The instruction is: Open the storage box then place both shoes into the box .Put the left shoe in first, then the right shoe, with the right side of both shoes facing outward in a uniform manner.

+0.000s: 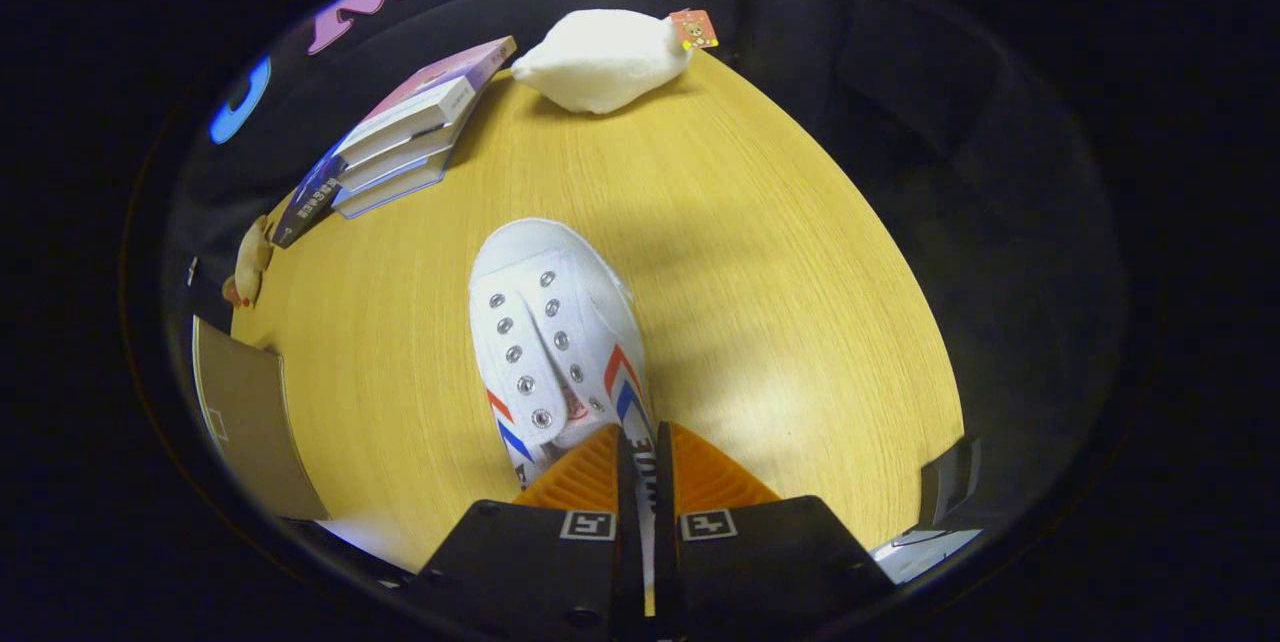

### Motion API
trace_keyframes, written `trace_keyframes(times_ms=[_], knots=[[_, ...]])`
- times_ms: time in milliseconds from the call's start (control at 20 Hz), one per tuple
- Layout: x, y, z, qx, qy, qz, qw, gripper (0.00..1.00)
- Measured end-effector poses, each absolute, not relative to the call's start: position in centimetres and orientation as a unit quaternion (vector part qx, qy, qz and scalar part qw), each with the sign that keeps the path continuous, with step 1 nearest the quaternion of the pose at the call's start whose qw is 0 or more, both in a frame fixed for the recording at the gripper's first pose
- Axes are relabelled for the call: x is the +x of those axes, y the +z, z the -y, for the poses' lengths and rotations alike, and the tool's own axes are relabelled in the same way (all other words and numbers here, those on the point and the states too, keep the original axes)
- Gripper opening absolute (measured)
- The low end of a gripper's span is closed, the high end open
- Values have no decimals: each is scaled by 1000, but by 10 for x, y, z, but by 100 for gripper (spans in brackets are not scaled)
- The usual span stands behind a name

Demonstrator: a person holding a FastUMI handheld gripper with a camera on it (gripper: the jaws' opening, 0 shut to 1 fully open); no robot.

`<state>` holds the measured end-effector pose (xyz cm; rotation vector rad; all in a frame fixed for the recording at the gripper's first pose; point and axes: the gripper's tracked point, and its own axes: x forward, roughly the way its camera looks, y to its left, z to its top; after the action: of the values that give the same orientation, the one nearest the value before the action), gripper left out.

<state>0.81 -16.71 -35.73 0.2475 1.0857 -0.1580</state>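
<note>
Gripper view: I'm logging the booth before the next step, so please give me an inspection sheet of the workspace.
Surface: wooden table, bare around the shoe.
Job's things: white shoe, unlaced, toe pointing away from the fingers; its collar sits between them.
Clutter: stack of books and white plush toy beyond the shoe; small brown toy and cardboard piece beside the table's edge.
Grippers: gripper shut on the shoe's side wall.
Cables: nothing seen.
Surroundings: black cloth wall.
</note>
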Motion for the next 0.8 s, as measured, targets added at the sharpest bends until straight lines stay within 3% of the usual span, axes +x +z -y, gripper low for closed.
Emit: trace_keyframes(times_ms=[350, 800], knots=[[2, -341, 116, 182, -68, -511, 837, 8], [-9, -264, 17, 229, -44, -472, 850, 8]])
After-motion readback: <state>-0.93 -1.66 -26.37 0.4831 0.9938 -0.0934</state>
